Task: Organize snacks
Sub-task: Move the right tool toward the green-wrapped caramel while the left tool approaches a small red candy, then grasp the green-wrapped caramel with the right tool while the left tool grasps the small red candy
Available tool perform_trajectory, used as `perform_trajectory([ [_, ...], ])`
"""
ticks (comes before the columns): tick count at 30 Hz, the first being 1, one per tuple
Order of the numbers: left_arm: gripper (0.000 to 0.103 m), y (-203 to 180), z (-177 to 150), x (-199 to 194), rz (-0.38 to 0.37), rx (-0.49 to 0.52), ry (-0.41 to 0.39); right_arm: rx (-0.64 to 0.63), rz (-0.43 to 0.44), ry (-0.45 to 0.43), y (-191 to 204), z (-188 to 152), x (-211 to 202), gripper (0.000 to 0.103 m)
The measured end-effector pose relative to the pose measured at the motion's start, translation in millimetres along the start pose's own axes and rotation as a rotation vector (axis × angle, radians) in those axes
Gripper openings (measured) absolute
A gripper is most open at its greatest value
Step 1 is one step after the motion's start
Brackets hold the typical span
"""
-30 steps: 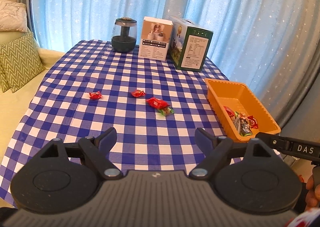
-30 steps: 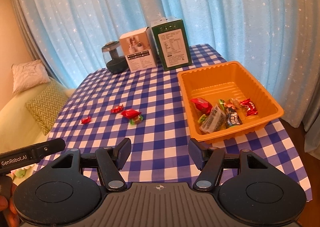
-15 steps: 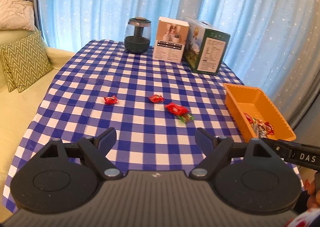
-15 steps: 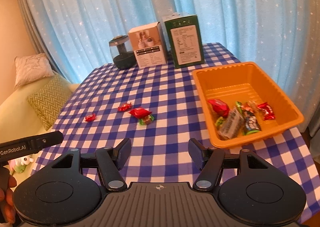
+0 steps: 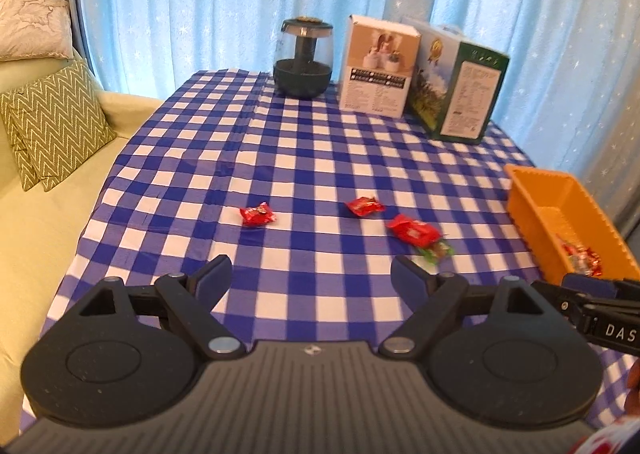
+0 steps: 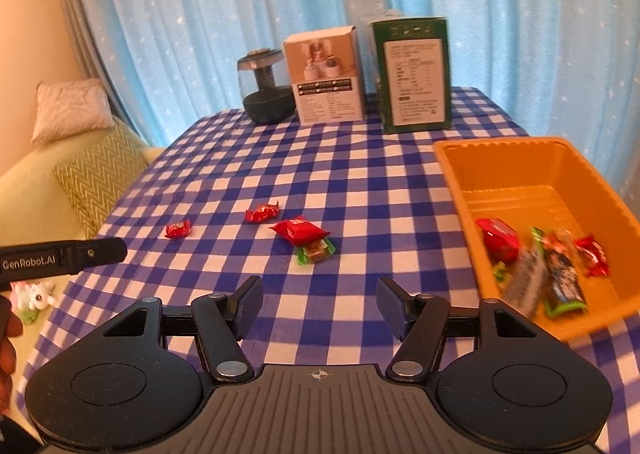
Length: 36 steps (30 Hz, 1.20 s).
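Observation:
Several wrapped snacks lie on the blue checked tablecloth (image 5: pixel 304 157): a small red candy (image 5: pixel 258 214) at left, a second red candy (image 5: pixel 364 207) in the middle, a larger red packet (image 5: pixel 412 230) with a green-wrapped candy (image 5: pixel 436 250) touching it. They also show in the right wrist view: red candy (image 6: pixel 178 230), red candy (image 6: pixel 262 212), red packet (image 6: pixel 300 230), green candy (image 6: pixel 314 250). An orange tray (image 6: pixel 500 157) at right holds several snacks (image 6: pixel 540 266). My left gripper (image 5: pixel 312 274) and right gripper (image 6: pixel 320 302) are both open and empty, above the table's near edge.
At the table's far edge stand a dark glass humidifier (image 5: pixel 304 57), a white box (image 5: pixel 378 65) and a green box (image 5: pixel 456 85). A yellow-green sofa (image 5: pixel 44 221) with zigzag cushions (image 5: pixel 52 125) is on the left. Blue curtains hang behind.
Both grippers have swung left across the table, so the loose snacks sit more central in view and the orange tray has shifted toward the right edge. Both stay open.

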<state>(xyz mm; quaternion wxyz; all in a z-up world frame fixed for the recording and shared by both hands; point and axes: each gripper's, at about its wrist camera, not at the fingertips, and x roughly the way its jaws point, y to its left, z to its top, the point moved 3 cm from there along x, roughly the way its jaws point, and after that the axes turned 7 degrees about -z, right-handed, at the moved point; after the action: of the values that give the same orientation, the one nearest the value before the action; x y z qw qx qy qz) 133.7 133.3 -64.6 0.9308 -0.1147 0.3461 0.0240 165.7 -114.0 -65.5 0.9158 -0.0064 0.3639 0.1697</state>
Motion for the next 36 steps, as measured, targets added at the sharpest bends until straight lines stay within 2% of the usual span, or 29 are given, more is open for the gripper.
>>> perform_trajectory([
  [8,0.085,22.5,-1.5,44.4,0.011,0.024,0.032,-0.103,0.018,0.006,11.2,-2.1,58.2,0.063],
  [18,0.085,39.7,-1.0,86.4,0.009,0.057,0.05,-0.202,0.038,-0.006,13.2,0.3,112.4,0.063],
  [24,0.085,46.8,9.3,102.8,-0.006,0.042,0.057,-0.216,0.041,0.016,14.0,-1.3,136.4,0.063],
  [30,0.085,53.4,12.3,112.2,-0.014,0.071,0.064,-0.222,0.035,0.021,15.1,-1.3,151.3,0.063],
  [32,0.085,55.1,12.3,115.9,-0.025,0.067,0.073,-0.223,0.03,0.014,14.3,-1.5,152.1,0.06],
  [34,0.085,55.7,12.9,119.6,-0.034,0.065,0.077,-0.242,0.026,0.005,15.4,-1.8,151.6,0.049],
  [36,0.085,55.4,13.4,122.9,-0.036,0.072,0.079,-0.251,0.033,0.002,17.0,-2.0,152.0,0.046],
])
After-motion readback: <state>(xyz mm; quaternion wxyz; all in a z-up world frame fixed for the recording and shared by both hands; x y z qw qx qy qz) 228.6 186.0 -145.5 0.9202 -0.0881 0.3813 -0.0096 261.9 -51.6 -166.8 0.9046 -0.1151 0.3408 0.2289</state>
